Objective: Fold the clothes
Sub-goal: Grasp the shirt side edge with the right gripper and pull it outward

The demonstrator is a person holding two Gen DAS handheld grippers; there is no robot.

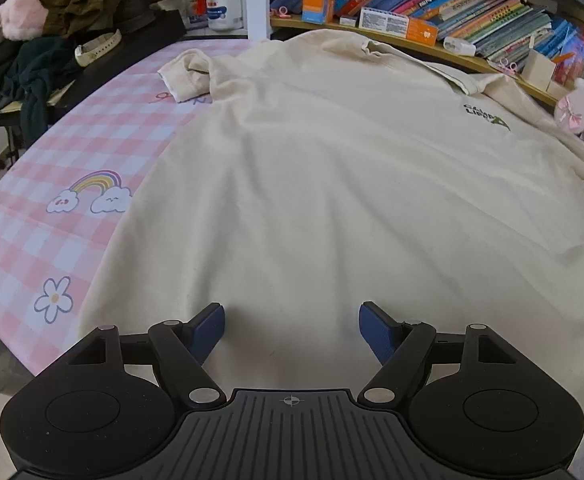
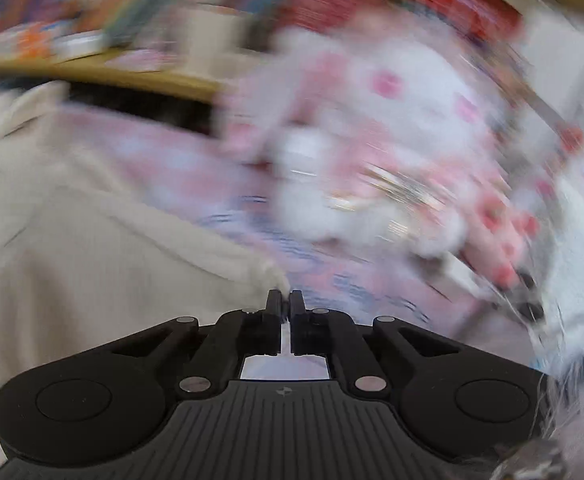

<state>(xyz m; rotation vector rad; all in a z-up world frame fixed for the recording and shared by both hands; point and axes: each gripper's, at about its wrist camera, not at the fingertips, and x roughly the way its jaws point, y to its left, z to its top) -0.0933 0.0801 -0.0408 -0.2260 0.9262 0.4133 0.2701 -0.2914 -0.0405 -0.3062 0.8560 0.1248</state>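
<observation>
Left gripper (image 1: 292,326): jaws wide, empty, over cream T-shirt (image 1: 332,184), collar at 1 o'clock.
Right gripper (image 2: 285,300): pinched on sleeve edge (image 2: 268,272) (view blurred), nearer.

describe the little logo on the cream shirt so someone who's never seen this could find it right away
Start at the cream shirt spread over the pink checked sheet, then look toward its collar end near the bookshelf. The logo is a small dark green print, the only marking on the plain fabric.
</observation>
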